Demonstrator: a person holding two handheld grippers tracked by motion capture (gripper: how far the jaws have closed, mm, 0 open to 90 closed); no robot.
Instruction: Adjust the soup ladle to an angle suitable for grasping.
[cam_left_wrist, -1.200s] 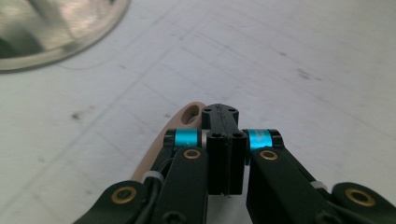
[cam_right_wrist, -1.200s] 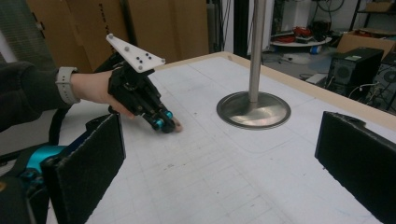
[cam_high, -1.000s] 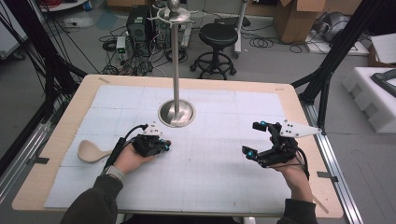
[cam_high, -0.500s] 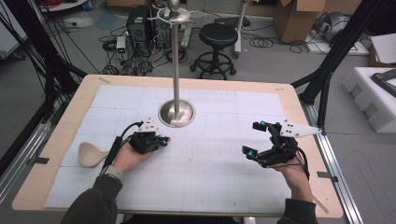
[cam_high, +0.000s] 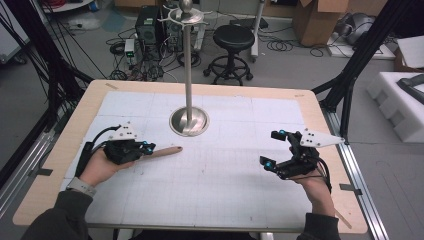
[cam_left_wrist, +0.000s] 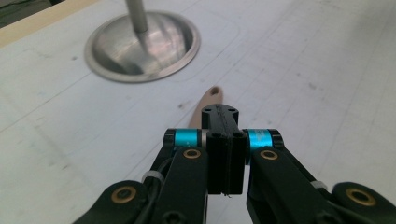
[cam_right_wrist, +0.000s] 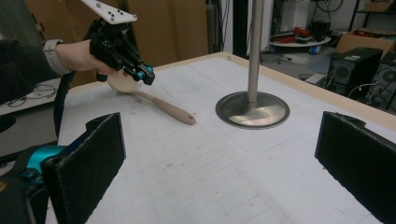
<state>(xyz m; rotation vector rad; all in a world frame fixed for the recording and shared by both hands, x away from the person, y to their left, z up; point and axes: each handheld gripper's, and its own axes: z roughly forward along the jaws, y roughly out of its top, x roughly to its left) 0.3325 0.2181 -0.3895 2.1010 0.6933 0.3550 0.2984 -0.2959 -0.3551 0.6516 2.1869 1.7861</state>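
Observation:
A wooden spoon lies on the white mat, its handle pointing right toward the stand's base. My left gripper hovers over the spoon's neck with its jaws pressed together and nothing between them. In the left gripper view the shut left gripper points along the handle end. The right gripper view shows the left gripper above the spoon's bowl. My right gripper rests at the right of the mat, jaws wide open and empty.
A metal pole stand with a round base rises from the middle back of the mat. The wooden table edge frames the mat. Off the table are a stool, boxes and cables.
My left gripper has lifted and drawn back to the left, uncovering the spoon's handle; the hand now hides the bowl in the high view. The spoon and right gripper have not moved.

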